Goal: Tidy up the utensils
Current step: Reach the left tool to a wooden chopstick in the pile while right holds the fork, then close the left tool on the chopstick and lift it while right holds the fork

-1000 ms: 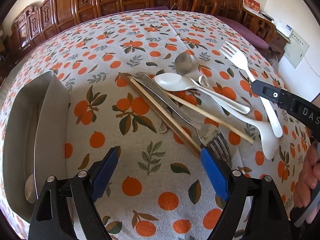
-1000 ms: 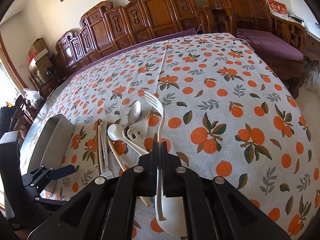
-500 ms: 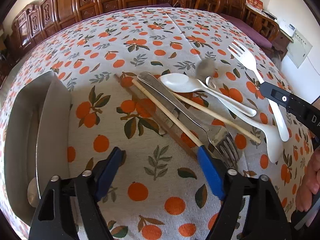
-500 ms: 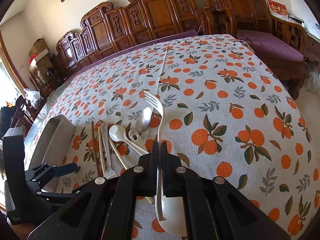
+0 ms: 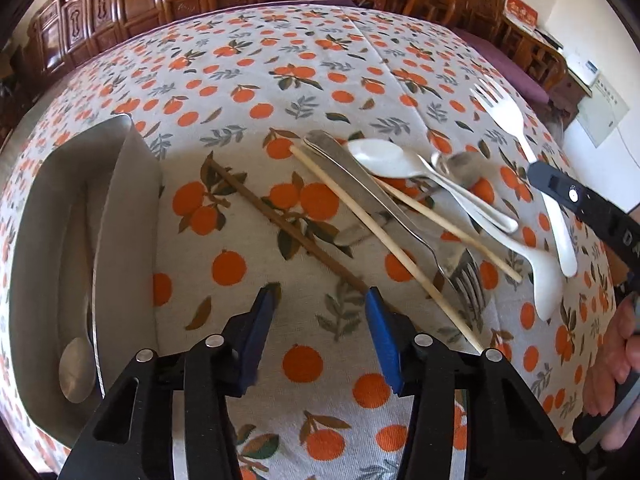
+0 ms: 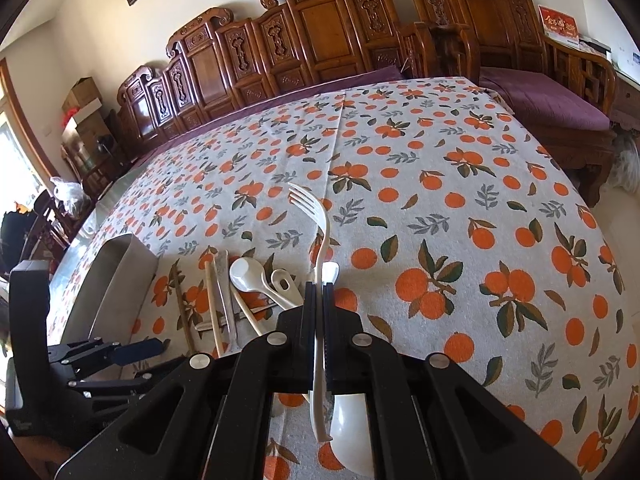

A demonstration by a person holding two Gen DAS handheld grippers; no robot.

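My left gripper [image 5: 320, 320] hangs over the orange-print cloth, jaws closing with only cloth between the blue pads [image 5: 260, 320]. A brown chopstick [image 5: 280, 220] lies slantwise, its near end at the tip of the right pad. To its right lies a pile: two pale chopsticks [image 5: 380, 236], a metal fork [image 5: 400, 216], a white spoon [image 5: 380, 156], a white ladle spoon [image 5: 544, 280] and a blurred metal spoon [image 5: 464, 164]. My right gripper [image 6: 319, 292] is shut on a white plastic fork [image 6: 320, 240], tines pointing away. That gripper [image 5: 540, 174] shows at the right in the left wrist view.
A metal tray [image 5: 60, 220] stands on the left with a metal spoon [image 5: 74, 364] in it; in the right wrist view the tray [image 6: 120, 276] is at the left, the left gripper [image 6: 154, 360] below it. A hand [image 5: 624, 360] shows at the right. Carved wooden chairs line the far side.
The left jaws have narrowed. The brown chopstick now lies apart from the pile, to its left. The metal spoon has shifted right. The right gripper has kept still with the fork.
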